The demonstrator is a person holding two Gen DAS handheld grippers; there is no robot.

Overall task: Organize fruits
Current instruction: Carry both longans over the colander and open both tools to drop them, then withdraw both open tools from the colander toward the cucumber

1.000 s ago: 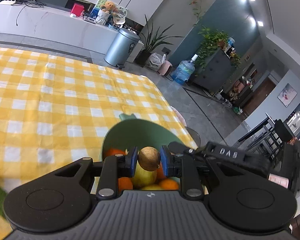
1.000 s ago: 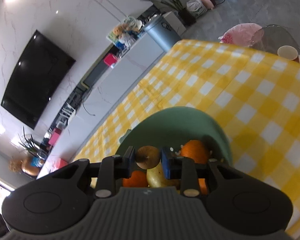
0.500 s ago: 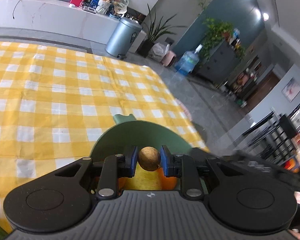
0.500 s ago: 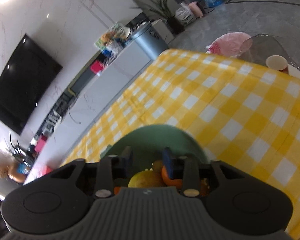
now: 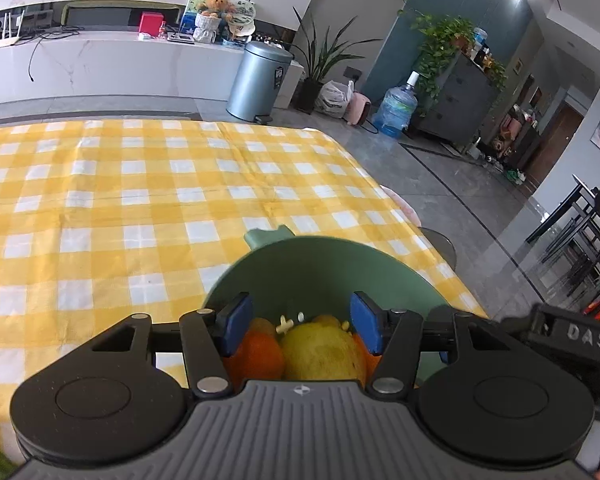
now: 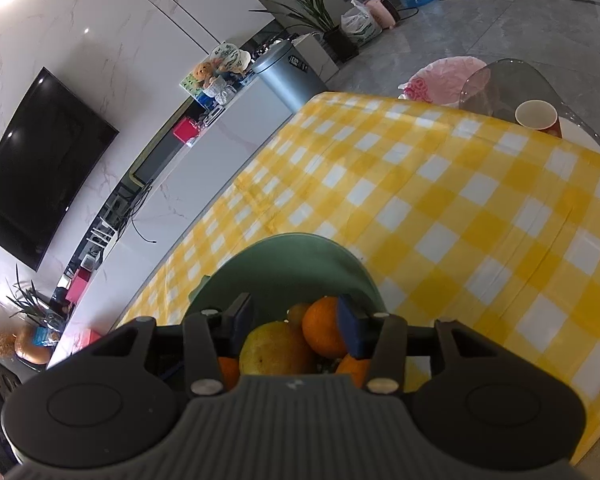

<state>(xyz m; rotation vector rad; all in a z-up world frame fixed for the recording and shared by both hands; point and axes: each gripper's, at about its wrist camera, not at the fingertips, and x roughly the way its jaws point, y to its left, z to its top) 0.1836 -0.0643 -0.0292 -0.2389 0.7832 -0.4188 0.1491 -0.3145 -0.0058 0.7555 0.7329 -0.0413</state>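
Both my tongs, left [image 5: 298, 326] and right [image 6: 294, 326], are opening empty over the green bowl [image 5: 320, 268] on the worktop, so the fruit [image 5: 320, 354] sits piled inside.

At the right edge of the left wrist view, low in the frame, pale raised letters read "DAS" on a black gripper body [image 5: 580, 340]. A label on the grey bin [image 5: 258, 80] is too small to read.
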